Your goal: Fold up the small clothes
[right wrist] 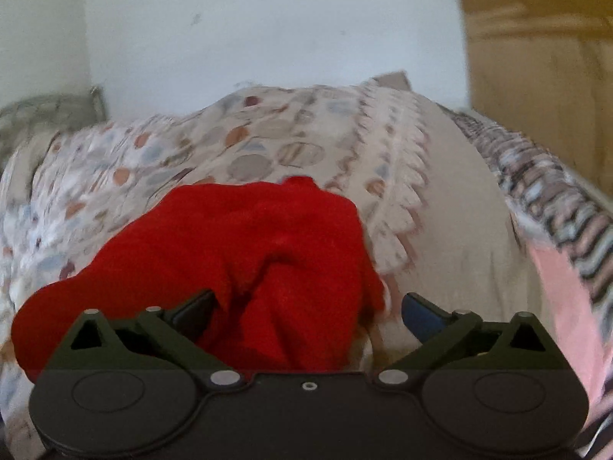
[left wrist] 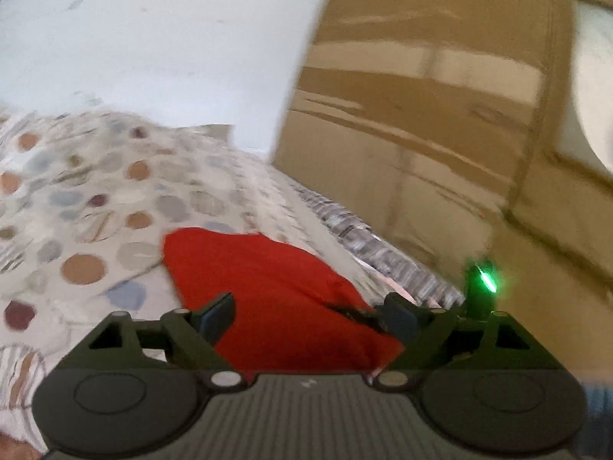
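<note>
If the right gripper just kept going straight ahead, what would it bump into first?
Most likely the red cloth. It lies bunched on the dotted bedspread right in front of the right gripper, whose jaws stand open. How near it is, the blurry picture does not show.

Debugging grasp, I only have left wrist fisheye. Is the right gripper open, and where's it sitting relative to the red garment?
Observer: Right gripper is open, fingers spread wide, the bunched red garment between them.
Operator: Flat or crumpled on that side?
Observer: Crumpled, with a deep fold near the middle.
Operator: What's under it?
Observer: A bedspread with coloured circles; a scalloped border runs just right of the garment.
</note>
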The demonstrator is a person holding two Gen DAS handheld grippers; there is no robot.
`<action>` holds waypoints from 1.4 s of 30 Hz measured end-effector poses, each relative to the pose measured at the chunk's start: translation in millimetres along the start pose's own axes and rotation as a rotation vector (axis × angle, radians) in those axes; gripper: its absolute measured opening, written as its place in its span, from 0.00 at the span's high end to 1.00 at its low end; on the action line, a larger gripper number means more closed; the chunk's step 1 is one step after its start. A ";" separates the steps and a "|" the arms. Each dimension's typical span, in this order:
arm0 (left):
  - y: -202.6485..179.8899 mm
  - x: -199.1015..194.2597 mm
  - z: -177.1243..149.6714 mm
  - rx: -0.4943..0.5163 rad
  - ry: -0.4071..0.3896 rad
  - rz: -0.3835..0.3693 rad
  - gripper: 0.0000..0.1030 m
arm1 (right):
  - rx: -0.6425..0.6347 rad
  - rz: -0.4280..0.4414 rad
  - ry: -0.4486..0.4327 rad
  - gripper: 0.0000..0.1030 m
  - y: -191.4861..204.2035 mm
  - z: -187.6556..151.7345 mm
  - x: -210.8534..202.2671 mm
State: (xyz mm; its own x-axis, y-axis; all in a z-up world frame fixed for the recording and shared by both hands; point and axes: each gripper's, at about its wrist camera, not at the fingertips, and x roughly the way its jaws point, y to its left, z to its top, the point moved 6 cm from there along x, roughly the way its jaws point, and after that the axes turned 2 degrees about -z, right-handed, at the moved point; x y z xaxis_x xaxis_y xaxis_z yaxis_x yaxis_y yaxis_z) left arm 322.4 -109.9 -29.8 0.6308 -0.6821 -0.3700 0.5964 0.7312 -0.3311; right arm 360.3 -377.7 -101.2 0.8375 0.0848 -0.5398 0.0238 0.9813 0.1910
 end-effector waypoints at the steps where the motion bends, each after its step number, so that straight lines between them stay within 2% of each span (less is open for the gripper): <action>1: 8.5 4.4 0.7 -0.043 0.010 0.017 0.14 | 0.023 0.003 -0.010 0.01 -2.9 -3.8 -0.6; 3: 24.8 16.3 -0.5 -0.124 0.045 0.033 0.14 | 0.064 0.008 -0.036 0.01 -7.6 -11.3 -1.6; 6: 40.1 33.0 -12.4 -0.219 0.108 0.006 0.14 | 0.105 0.012 -0.068 0.01 -12.8 -18.8 -5.8; 8: 46.3 40.1 -28.0 -0.251 0.166 0.007 0.15 | 0.127 0.027 -0.079 0.01 -14.8 -21.2 -10.1; 11: 57.6 44.2 -40.7 -0.297 0.174 -0.002 0.14 | 0.188 0.064 -0.080 0.01 -22.7 -15.5 -22.7; 14: 64.4 46.5 -46.3 -0.316 0.194 -0.025 0.14 | 0.266 0.044 -0.163 0.01 -40.2 -0.3 -37.5; 17: 55.8 49.8 -50.8 -0.254 0.215 -0.012 0.14 | 0.309 0.037 -0.161 0.17 -50.9 18.3 -28.0; 19: 50.4 51.5 -54.3 -0.226 0.227 0.003 0.14 | 0.276 0.031 -0.127 0.31 -47.2 29.0 -11.0; 21: 43.4 54.5 -56.4 -0.210 0.236 0.011 0.14 | 0.249 0.069 -0.081 0.38 -39.0 37.6 10.9; 23: 41.1 56.2 -58.5 -0.204 0.240 0.014 0.14 | 0.221 0.092 -0.030 0.56 -30.3 42.9 31.2; 24: 41.1 56.3 -58.7 -0.207 0.242 0.012 0.14 | 0.197 0.091 -0.020 0.78 -26.3 47.8 40.7; 25: 41.6 56.0 -59.0 -0.207 0.243 0.012 0.14 | 0.170 0.082 -0.020 0.88 -22.5 52.7 45.8; 30: 40.3 59.8 -56.8 -0.197 0.240 0.021 0.14 | 0.041 0.058 -0.105 0.90 -11.8 83.1 46.2; 34: 36.7 61.8 -57.6 -0.175 0.238 0.035 0.13 | 0.019 -0.005 -0.001 0.92 -27.2 61.7 70.8; 35: 36.1 60.9 -58.1 -0.172 0.239 0.036 0.13 | 0.009 -0.009 0.000 0.92 -30.3 53.4 72.0; 37: 35.5 60.1 -59.9 -0.170 0.242 0.037 0.13 | 0.044 -0.024 -0.016 0.81 -36.7 48.2 65.5; 39: 35.7 60.4 -60.4 -0.173 0.247 0.035 0.13 | 0.095 -0.030 -0.024 0.79 -41.2 51.5 56.5; 42: 36.4 60.0 -60.9 -0.175 0.247 0.034 0.13 | 0.144 -0.019 -0.041 0.63 -40.2 61.6 41.3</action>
State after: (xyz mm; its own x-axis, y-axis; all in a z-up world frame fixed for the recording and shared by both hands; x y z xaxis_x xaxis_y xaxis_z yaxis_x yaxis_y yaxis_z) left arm 351.7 -123.5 -116.8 0.4965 -0.6494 -0.5759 0.4691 0.7590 -0.4515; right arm 427.5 -424.2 -80.7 0.8577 0.0561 -0.5110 0.1157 0.9475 0.2981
